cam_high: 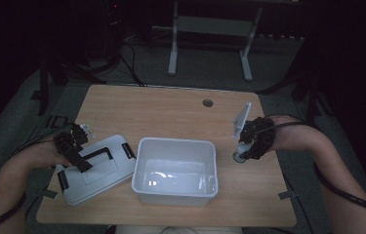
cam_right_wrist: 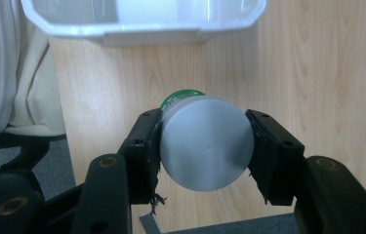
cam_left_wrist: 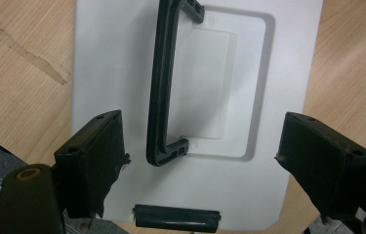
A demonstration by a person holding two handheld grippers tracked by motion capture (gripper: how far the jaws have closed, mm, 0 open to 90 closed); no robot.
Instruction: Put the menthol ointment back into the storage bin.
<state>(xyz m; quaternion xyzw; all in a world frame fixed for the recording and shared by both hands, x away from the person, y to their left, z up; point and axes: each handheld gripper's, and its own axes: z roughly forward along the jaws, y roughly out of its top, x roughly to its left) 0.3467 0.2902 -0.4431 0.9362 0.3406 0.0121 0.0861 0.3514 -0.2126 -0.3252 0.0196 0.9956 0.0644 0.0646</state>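
Can (cam_right_wrist: 205, 146) upright (silver end up), clamped in right gripper (cam_right_wrist: 204, 151).

The lid (cam_high: 95, 170) lies left of the bin (cam_high: 175, 170) (touching), the can (cam_high: 239, 157) right.

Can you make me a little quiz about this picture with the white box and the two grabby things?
1. True or false: the white box has its lid on.
2. Which gripper holds the small can? A) the left gripper B) the right gripper
3. What colour is the lid's handle?

Key:
1. False. The lid lies flat on the table, beside the box.
2. B. It is shut on the can; the left gripper is open above the lid.
3. Black.
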